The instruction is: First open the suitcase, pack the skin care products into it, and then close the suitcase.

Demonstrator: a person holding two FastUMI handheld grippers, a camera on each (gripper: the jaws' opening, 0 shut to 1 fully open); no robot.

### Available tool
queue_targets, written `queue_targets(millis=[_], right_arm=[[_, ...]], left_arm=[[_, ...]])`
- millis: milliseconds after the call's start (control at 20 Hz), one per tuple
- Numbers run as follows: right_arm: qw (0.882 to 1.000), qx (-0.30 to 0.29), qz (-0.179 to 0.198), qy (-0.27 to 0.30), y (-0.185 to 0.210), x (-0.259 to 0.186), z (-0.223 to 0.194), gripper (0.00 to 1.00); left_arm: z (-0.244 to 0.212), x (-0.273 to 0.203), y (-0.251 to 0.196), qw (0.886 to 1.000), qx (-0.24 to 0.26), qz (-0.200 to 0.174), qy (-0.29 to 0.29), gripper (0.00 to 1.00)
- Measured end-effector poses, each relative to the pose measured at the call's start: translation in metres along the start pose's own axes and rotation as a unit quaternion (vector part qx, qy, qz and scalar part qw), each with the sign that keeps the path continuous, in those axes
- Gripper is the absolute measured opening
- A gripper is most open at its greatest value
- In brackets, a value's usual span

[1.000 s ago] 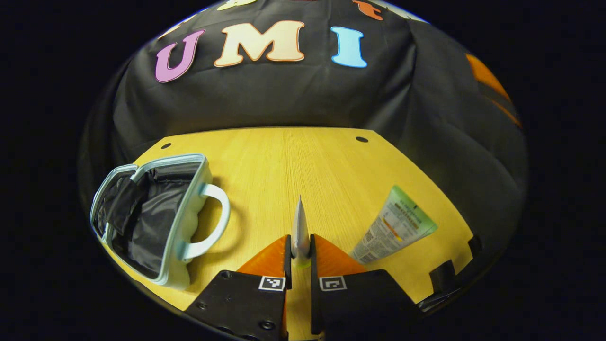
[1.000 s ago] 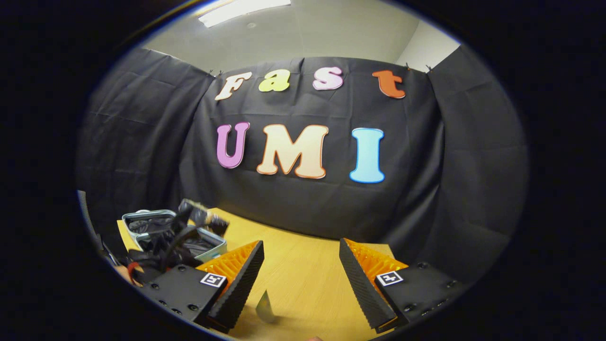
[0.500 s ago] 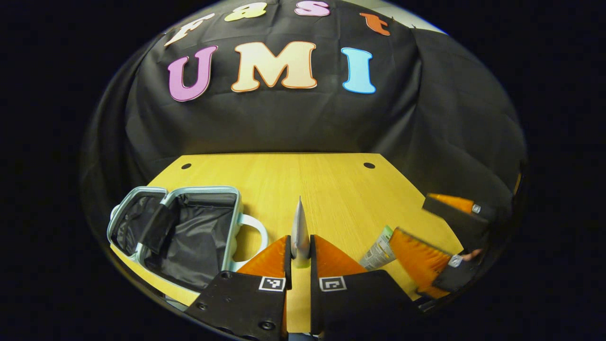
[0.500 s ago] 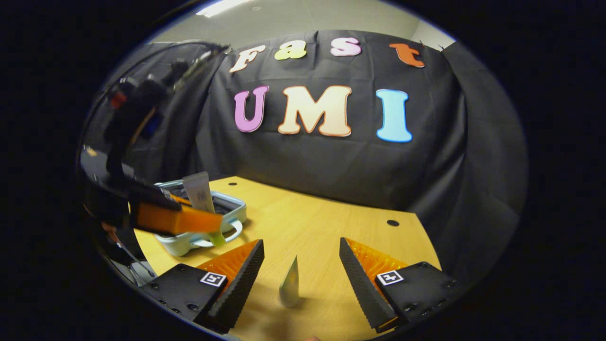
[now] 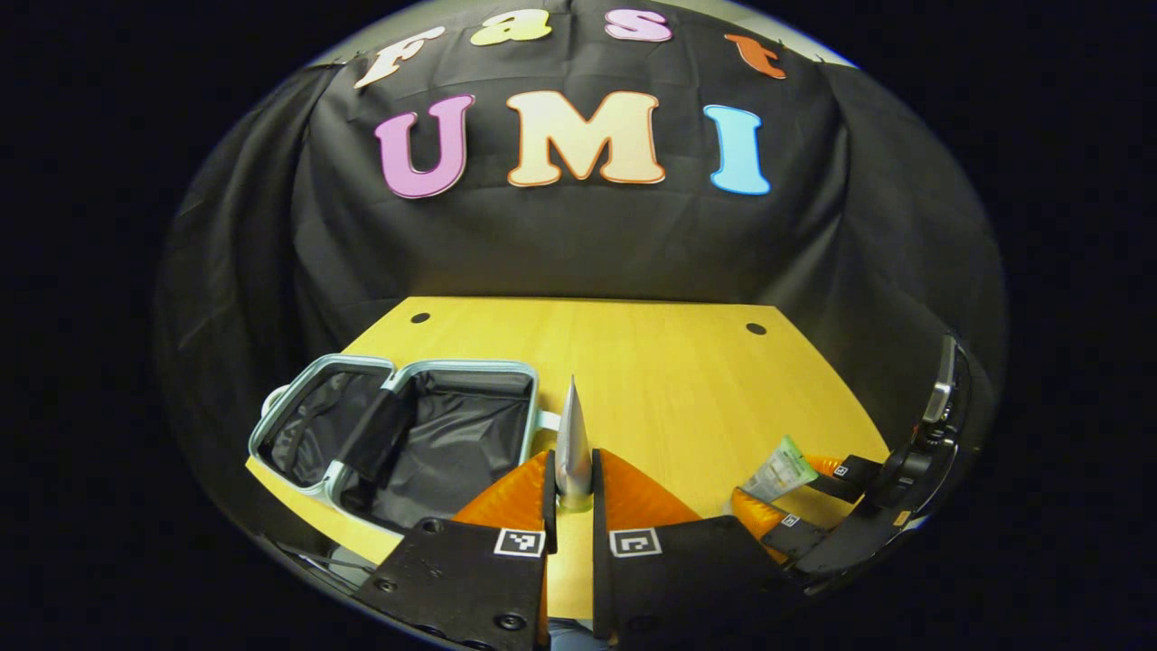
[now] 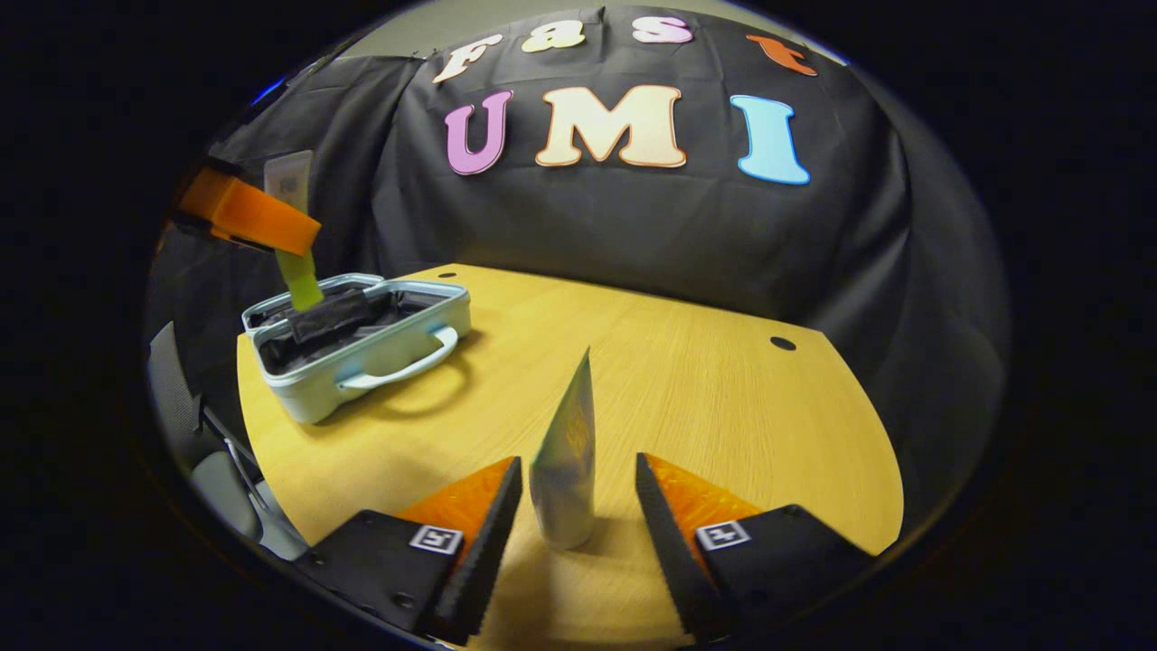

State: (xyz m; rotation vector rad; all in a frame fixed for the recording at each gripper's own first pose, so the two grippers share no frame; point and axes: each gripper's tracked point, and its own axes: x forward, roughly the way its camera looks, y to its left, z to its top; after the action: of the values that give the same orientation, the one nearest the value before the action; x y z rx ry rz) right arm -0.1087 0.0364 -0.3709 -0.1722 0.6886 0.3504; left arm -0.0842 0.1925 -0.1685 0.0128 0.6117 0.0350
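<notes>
Tube (image 5: 572,438) clamped in left fingers is now carried above the open suitcase (image 5: 425,434), while right fingers, open, straddle the second tube (image 6: 568,470).

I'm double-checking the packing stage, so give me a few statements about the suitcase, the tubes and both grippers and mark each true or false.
1. The suitcase lies open on the table. True.
2. The left gripper is open. False: it is shut on a tube.
3. The second tube lies inside the suitcase. False: it is on the table between the right gripper's fingers.
4. The right gripper's fingers have not closed on that tube. True.
</notes>
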Motion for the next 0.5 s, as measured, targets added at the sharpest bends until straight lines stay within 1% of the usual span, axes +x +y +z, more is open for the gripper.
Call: queue_targets(millis=[50, 100, 150, 200, 250, 300, 350, 450, 500], right_arm=[[1.000, 0.002, 0.006, 0.008, 0.004, 0.003, -0.004, 0.70], [1.000, 0.002, 0.010, 0.018, 0.009, 0.004, -0.012, 0.55], [1.000, -0.003, 0.009, 0.020, 0.010, 0.005, -0.013, 0.45], [1.000, -0.004, 0.014, 0.021, 0.014, 0.005, -0.014, 0.44], [0.999, -0.007, 0.014, 0.030, 0.016, 0.006, -0.011, 0.40], [0.999, -0.009, 0.003, 0.038, 0.011, 0.007, -0.009, 0.34], [0.999, -0.002, 0.000, 0.047, 0.009, 0.007, -0.007, 0.31], [0.997, 0.038, 0.011, 0.064, 0.016, 0.013, 0.002, 0.27], [0.996, 0.045, 0.011, 0.071, 0.017, 0.013, 0.007, 0.27]], left_arm=[[-0.001, -0.002, 0.007, 1.000, -0.006, 0.009, 0.002, 0.12], [-0.002, -0.005, 0.014, 1.000, -0.012, 0.017, 0.004, 0.11], [-0.004, -0.006, 0.022, 1.000, -0.018, 0.025, 0.008, 0.11], [-0.005, -0.008, 0.028, 0.999, -0.021, 0.032, 0.011, 0.12], [-0.007, -0.009, 0.035, 0.999, -0.022, 0.039, 0.015, 0.11], [-0.008, -0.008, 0.041, 0.999, -0.024, 0.042, 0.018, 0.11], [-0.010, -0.008, 0.047, 0.998, -0.023, 0.045, 0.023, 0.11], [-0.012, -0.005, 0.065, 0.998, -0.016, 0.056, 0.033, 0.11], [-0.014, -0.004, 0.075, 0.997, -0.012, 0.061, 0.041, 0.11]])
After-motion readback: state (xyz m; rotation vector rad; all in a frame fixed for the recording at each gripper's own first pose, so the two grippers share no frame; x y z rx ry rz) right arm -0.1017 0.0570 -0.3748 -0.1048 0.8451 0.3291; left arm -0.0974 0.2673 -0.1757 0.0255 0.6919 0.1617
